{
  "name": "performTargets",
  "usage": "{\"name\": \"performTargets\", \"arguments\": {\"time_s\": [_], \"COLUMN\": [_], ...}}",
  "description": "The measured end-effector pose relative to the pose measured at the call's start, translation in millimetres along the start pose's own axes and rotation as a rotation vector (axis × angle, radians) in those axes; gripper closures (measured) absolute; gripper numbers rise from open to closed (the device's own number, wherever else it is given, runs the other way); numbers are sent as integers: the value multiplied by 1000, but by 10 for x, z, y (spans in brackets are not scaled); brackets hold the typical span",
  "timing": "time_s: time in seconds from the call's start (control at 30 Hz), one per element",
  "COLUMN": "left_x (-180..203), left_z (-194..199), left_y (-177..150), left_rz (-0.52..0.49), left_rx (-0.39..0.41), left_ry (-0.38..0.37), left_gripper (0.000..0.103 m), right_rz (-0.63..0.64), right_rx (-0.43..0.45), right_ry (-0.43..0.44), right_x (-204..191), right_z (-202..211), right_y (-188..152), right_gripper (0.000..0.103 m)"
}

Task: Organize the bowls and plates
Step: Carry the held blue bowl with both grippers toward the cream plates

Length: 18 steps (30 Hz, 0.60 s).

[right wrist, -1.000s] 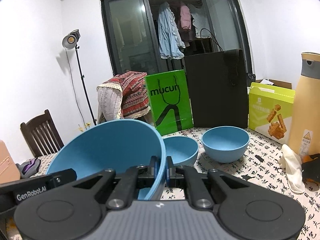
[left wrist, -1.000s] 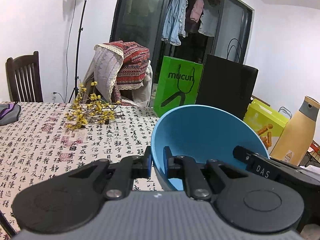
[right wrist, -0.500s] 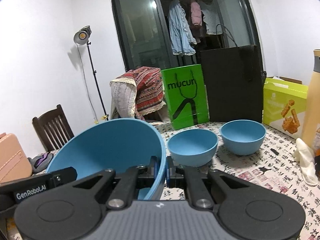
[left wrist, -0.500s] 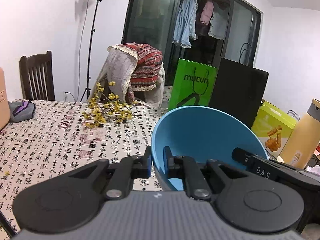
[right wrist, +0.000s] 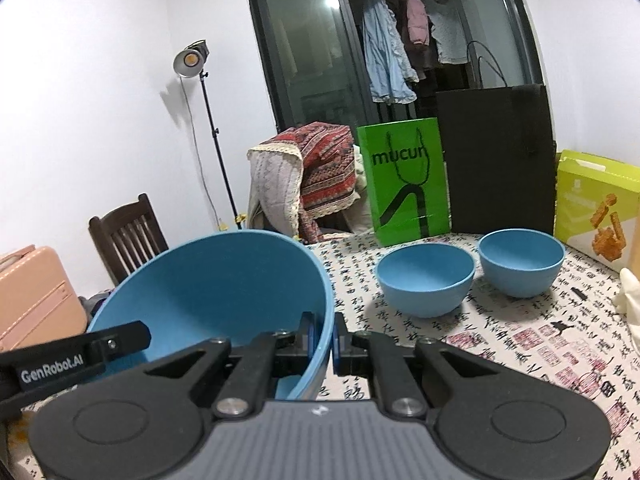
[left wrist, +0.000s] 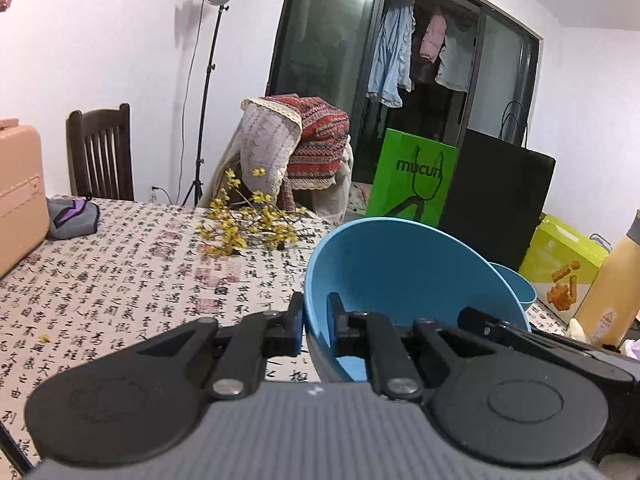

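A large blue bowl (left wrist: pixel 400 276) is held tilted above the table by both grippers. My left gripper (left wrist: pixel 314 330) is shut on its left rim. My right gripper (right wrist: pixel 322 340) is shut on its right rim; the bowl (right wrist: pixel 216 284) fills the left of the right wrist view. Two smaller blue bowls stand upright on the table ahead of the right gripper: one in the middle (right wrist: pixel 426 282) and one further right (right wrist: pixel 520 260). The rim of a small bowl (left wrist: pixel 518 286) peeks out behind the large bowl in the left wrist view.
The table (left wrist: pixel 120 280) has a cloth with printed characters. On it lie yellow flowers (left wrist: pixel 244 224), a grey pouch (left wrist: pixel 72 218) and a pink case (left wrist: pixel 18 196). A green bag (right wrist: pixel 404 180), a black bag (right wrist: pixel 496 160), a yellow-green box (right wrist: pixel 596 208) and a tan bottle (left wrist: pixel 612 292) stand along the back and right.
Both grippers have moved with the large bowl; the two small bowls now sit nearer and lower in the right wrist view, and a small bowl's rim has come into the left wrist view.
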<state>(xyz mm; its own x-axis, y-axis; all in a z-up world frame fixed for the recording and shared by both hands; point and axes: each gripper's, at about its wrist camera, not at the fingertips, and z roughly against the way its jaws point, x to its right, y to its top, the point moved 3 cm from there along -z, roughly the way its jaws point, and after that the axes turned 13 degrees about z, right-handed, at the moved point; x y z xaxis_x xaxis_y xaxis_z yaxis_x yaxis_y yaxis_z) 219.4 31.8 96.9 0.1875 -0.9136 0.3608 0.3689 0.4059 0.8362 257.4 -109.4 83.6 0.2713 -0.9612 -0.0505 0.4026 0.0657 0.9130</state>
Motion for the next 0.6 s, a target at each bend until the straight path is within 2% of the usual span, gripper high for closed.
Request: {"name": "performTargets", "arguments": {"time_s": [0.6], "left_x": [-369], "left_z": [99], "left_y": [-62], "left_rz": [47], "left_rx": [0], "left_ry": [42], "left_gripper": [92], "right_rz": [-9], "right_rx": [-19], "right_ry": [72], "right_x": [-284], "right_z": [-88], "right_y": [-96], "right_gripper": [94]}}
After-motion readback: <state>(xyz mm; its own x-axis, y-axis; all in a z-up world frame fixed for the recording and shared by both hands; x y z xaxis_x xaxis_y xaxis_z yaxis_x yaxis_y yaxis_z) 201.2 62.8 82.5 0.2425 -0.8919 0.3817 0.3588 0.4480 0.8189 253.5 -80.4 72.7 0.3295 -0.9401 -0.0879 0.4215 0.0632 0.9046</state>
